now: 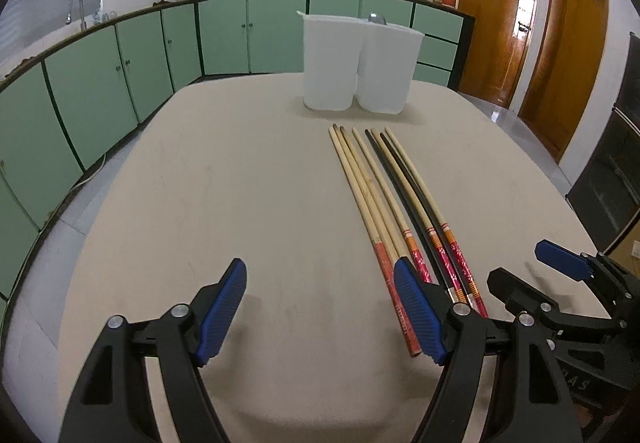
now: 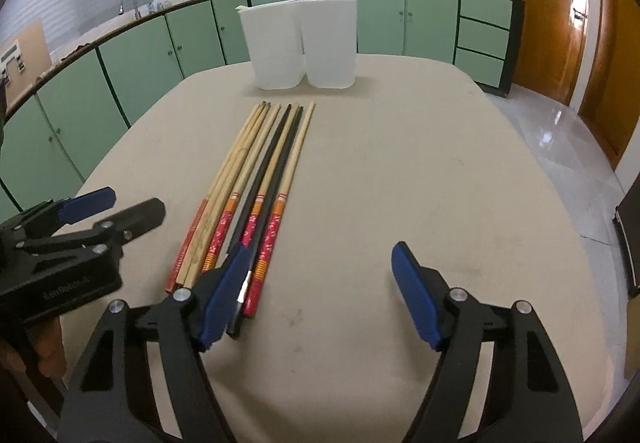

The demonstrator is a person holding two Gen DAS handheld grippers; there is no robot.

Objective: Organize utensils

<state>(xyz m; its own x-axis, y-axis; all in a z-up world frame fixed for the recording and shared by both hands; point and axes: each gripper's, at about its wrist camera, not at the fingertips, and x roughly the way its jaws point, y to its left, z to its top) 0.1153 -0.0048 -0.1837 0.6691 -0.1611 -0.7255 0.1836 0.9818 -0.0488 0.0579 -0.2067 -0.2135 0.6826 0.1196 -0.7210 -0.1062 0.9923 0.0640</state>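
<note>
Chopsticks (image 2: 256, 179) (markings unreadable) beside containers (image 2: 300, 43)

Both grippers same build: left gripper (image 1: 320, 309) and right gripper (image 2: 320, 293) have matte black arms with triangular cutouts, silver round pivot screws at the linkages, and ribbed blue pads (image 1: 220, 317) on the fingers. Embossed lettering on each black body, too blurred to read.
</note>
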